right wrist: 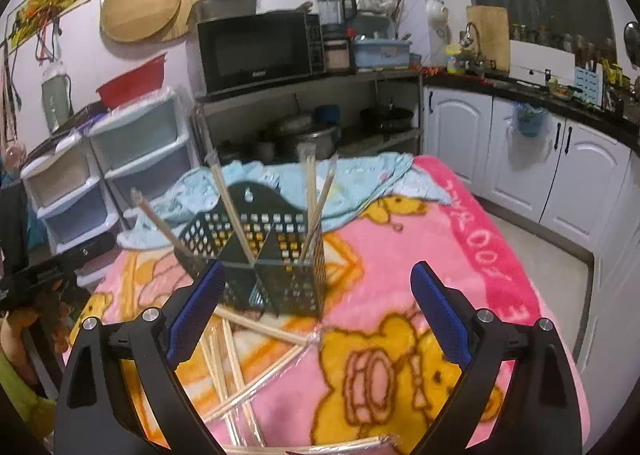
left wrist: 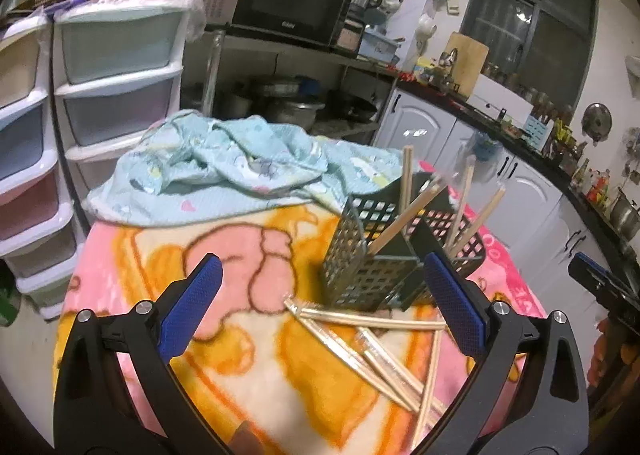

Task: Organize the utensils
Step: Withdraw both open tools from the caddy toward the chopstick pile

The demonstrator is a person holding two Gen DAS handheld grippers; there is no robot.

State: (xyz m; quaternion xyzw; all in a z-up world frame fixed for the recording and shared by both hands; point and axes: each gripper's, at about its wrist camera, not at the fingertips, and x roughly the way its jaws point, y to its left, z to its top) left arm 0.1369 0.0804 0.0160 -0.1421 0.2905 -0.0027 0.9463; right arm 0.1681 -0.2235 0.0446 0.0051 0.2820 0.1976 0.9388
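A black perforated utensil holder (left wrist: 376, 255) stands on a pink and orange blanket (left wrist: 168, 279); it also shows in the right wrist view (right wrist: 276, 255). Several wrapped wooden chopsticks stand in it (left wrist: 408, 191) (right wrist: 312, 195). More wrapped chopsticks (left wrist: 372, 339) lie loose on the blanket in front of it, seen too in the right wrist view (right wrist: 236, 367). My left gripper (left wrist: 320, 295) is open and empty, above the loose chopsticks. My right gripper (right wrist: 316, 303) is open and empty, just in front of the holder.
A crumpled light-blue cloth (left wrist: 240, 163) lies on the blanket behind the holder. Plastic drawer units (left wrist: 116, 67) stand to the left. A shelf with a microwave (right wrist: 256, 47) and white cabinets (right wrist: 520, 151) stand beyond. The other gripper (left wrist: 600, 283) shows at the right.
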